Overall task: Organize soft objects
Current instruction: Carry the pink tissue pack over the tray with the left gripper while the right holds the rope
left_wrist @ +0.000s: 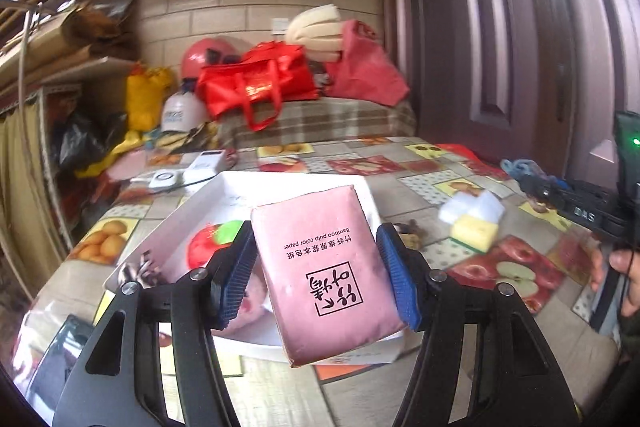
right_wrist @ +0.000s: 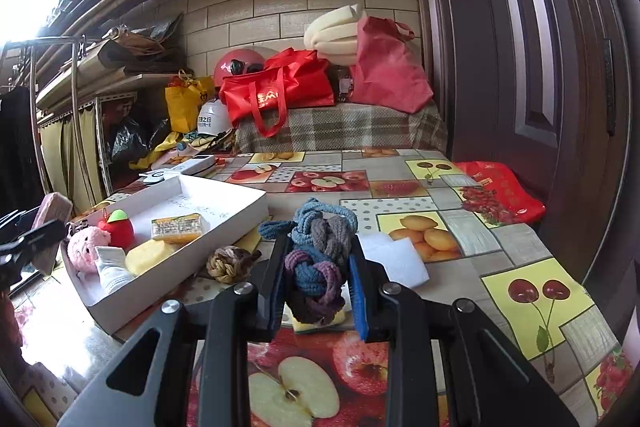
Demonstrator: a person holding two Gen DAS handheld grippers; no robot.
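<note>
Fruit-print oilcloth covers the worktop. Left view: left tongs, level above the white tray, clench a pink tissue pack, long axis pointing away.

Right view: right tongs, right of the tray, grasp a bundle of braided hair ties lying lengthwise.

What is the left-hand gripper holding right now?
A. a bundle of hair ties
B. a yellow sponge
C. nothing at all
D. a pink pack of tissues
D. In the left wrist view the left gripper has its blue pads pressed on both sides of the pink pack of tissues, raised over the white box; the bundle of hair ties sits in the right gripper instead.
</note>
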